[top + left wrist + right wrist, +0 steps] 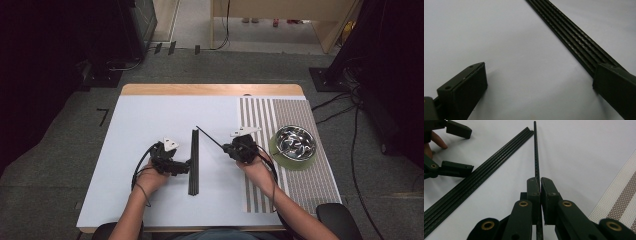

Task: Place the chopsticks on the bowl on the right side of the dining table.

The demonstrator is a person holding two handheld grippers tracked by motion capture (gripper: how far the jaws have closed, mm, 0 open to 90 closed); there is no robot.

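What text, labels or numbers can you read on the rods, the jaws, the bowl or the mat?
None: no readable text in any view.
Rods: plain black, ribbed, no print.
Held rod: no marking.
Right gripper and left gripper: bare black jaws, screws and brass rivets, no label.
Bowl: reflections, no lettering.
Mat: stripes, no words.

Black carbon-weave rods [194, 162] lie on a plain white table sheet [150, 130]. Right of the sheet, a placemat [260, 117] is striped white and brown. On the placemat, a shiny silver steel bowl [296, 142] sits on an olive-green tape roll [280, 157]. Both grippers are black with brass rivets.
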